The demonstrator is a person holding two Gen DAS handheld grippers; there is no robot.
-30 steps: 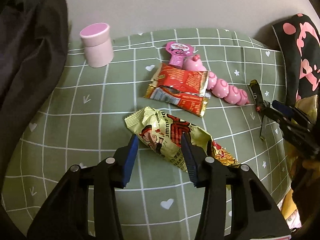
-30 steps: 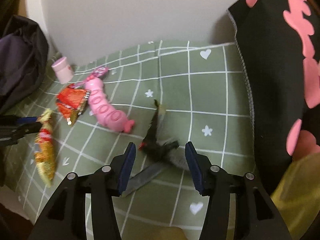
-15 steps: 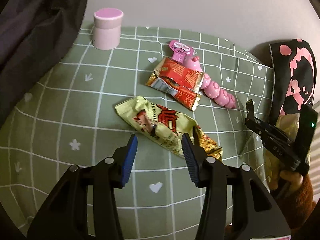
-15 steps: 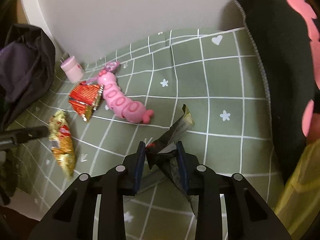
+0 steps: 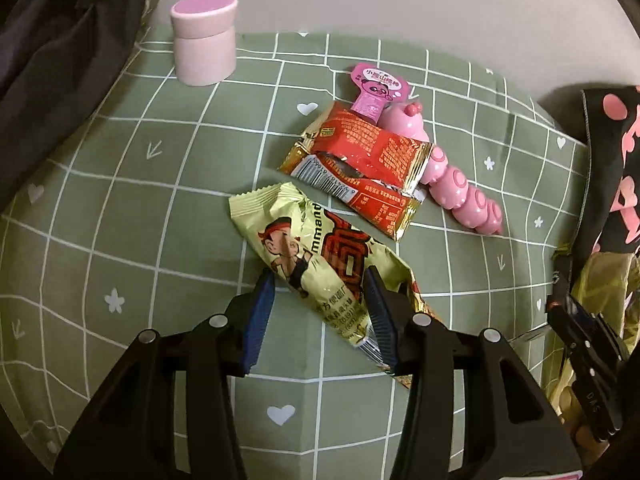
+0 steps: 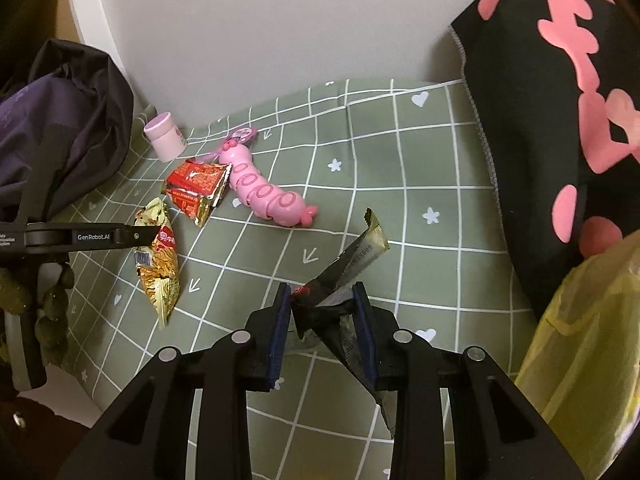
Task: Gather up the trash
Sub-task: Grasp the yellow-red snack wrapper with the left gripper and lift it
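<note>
gripping a crumpled dark foil wrapper, the right gripper has its blue pads pressed narrow on the black and silver folds, one olive end of the wrapper sticking up past the fingertips and another strip hanging down by the right finger. its jaws closed within the last second onto this wrapper. just beside it on the right is a yellow plastic bag, with a black cloth with pink shapes above that.

the left gripper points down over a yellow-green snack wrapper lying on the green checked cloth. its jaws stand half wide on either side of the wrapper and have just been closing a little, with the wrapper between them; the right pad touches its edge, the left pad sits at the other edge, and a firm pinch i cannot tell.

a red and gold snack wrapper lies just beyond, overlapping a pink caterpillar toy with a pink tag. a pink round jar stands near the wall, beside a dark bag.
</note>
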